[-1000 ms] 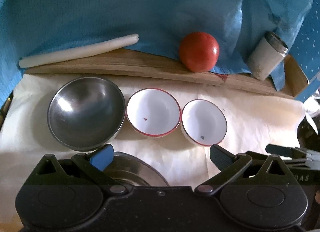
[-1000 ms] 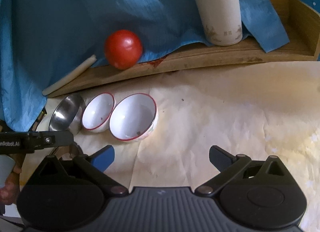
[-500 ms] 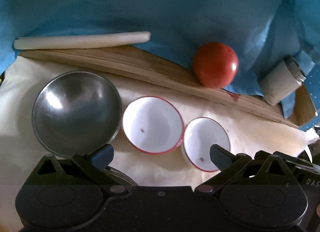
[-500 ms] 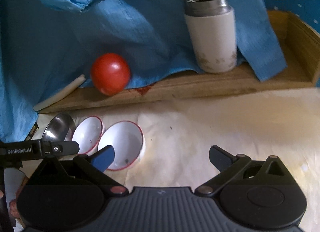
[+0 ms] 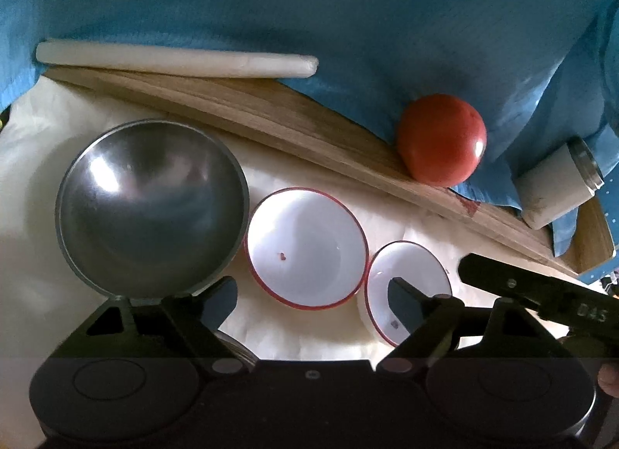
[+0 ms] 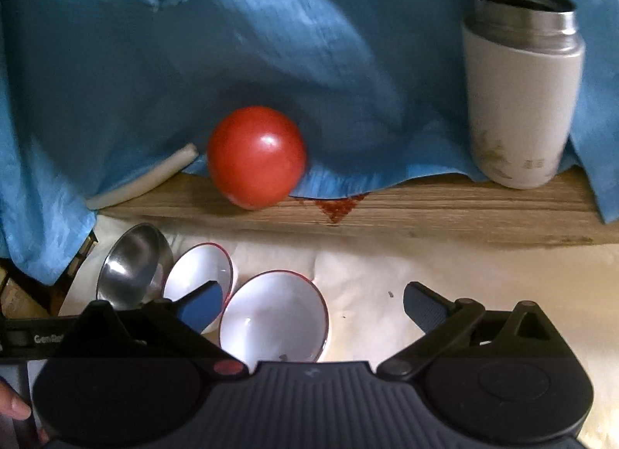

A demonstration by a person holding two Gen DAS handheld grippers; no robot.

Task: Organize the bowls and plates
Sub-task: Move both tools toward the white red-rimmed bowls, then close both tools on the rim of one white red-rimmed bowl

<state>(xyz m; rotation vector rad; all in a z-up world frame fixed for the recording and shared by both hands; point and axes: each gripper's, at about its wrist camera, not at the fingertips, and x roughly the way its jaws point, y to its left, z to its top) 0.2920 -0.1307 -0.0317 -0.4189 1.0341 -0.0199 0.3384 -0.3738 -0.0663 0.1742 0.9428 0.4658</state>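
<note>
Along the wooden ledge (image 6: 387, 209), three bowls in a row, open paper (image 6: 483, 286) lower right.
Left gripper (image 5: 309, 294) agape over the middle white bowl (image 5: 305, 248), steel bowl (image 5: 151, 205) upper left, small white bowl (image 5: 410, 294) touching its right. Right gripper (image 6: 313, 302) agape, empty, small bowl between its fingers.

Shiny metal bowl (image 5: 151, 205), glossy white bowls (image 5: 307, 248), grainy wooden board (image 6: 425, 205), crinkled blue cloth (image 6: 271, 43)
</note>
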